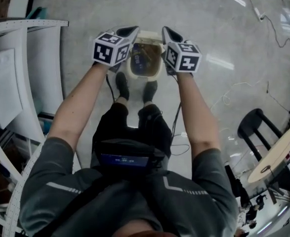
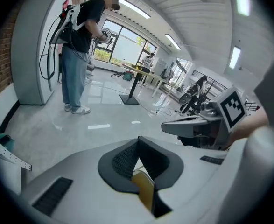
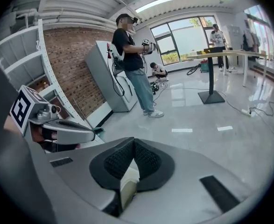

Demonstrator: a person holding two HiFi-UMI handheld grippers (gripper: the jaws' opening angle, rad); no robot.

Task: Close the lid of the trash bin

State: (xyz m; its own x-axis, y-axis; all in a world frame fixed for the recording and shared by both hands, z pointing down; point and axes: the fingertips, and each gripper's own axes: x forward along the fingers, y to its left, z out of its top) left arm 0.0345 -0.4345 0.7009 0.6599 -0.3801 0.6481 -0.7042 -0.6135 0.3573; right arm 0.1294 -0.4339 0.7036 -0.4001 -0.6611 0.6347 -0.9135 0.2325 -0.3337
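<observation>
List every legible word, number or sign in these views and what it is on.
None legible.
Screen on waist device: bluish characters, too blurred.
Cubes on left gripper and right gripper: square markers only, no letters.
Lid they clamp: blank.

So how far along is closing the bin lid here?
Done: nothing yet. The cream plastic trash bin is open on the floor, its contents showing. In hand: the left tongs and right tongs are each closed on a cream edge, apparently the raised cream lid at the bin's far side. Left: swinging that lid down over the opening.
</observation>
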